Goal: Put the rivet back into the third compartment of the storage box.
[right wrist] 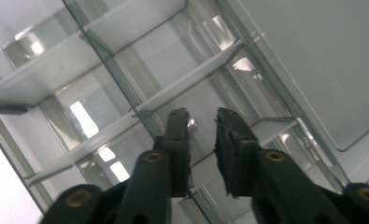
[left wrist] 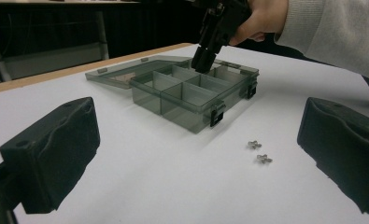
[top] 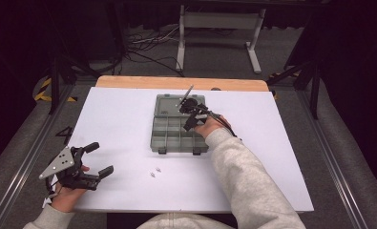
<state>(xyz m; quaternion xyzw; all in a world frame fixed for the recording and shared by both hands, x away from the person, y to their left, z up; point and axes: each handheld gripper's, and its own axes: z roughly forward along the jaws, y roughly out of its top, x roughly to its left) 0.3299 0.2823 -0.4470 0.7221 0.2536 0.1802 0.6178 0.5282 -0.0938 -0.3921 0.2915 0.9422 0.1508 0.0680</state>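
Your left gripper (top: 94,160) is resting jaws wide apart by the table's (top: 272,181) near left corner; two screws (top: 155,171) are lying toward the near edge. Mid-table, your right gripper (right wrist: 202,116), jaws slightly parted, is hovering over a screw (right wrist: 190,123) inside the compartment box (top: 172,136).

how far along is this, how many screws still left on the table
The right tongs stand slightly open over a compartment of the open grey plastic organiser box, a small silver screw beside one pad, apparently just dropped. Two small silver screws remain on the white table; the left tongs wait open.
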